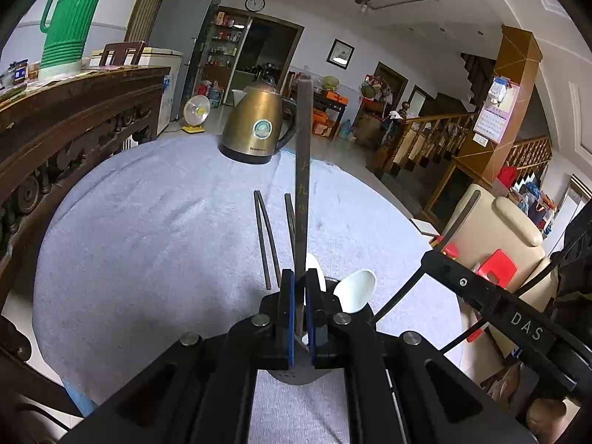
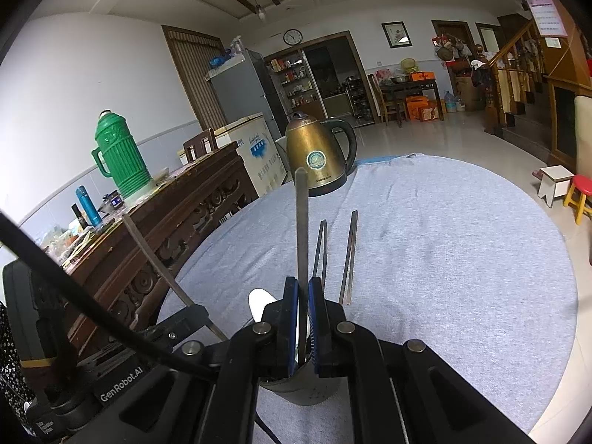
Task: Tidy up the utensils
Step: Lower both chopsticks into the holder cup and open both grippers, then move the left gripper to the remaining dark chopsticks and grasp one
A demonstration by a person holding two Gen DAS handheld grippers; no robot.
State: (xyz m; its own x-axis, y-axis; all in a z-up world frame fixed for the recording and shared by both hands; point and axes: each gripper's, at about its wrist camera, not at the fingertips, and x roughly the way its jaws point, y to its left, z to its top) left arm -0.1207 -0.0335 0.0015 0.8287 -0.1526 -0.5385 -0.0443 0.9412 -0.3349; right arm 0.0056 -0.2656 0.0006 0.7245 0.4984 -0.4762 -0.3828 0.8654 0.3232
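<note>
Holding one chopstick apiece, upright above the grey holder. Left gripper: jaws clenched on a dark chopstick, tip low over the holder mouth. Right gripper: jaws clamped on a second chopstick. White spoons already stand inside. Two chopstick pairs lie on the blue cloth ahead, kettle beyond. Advice: keep each stick vertical, lower clear of the spoons (crowded mouth), release only once the tip is inside.

Left tongs and right tongs: matte black frames, blue-edged finger pads, round silver screws. White "DAS" lettering at three o'clock; "GenRobot.AI" at seven o'clock, black cables.
</note>
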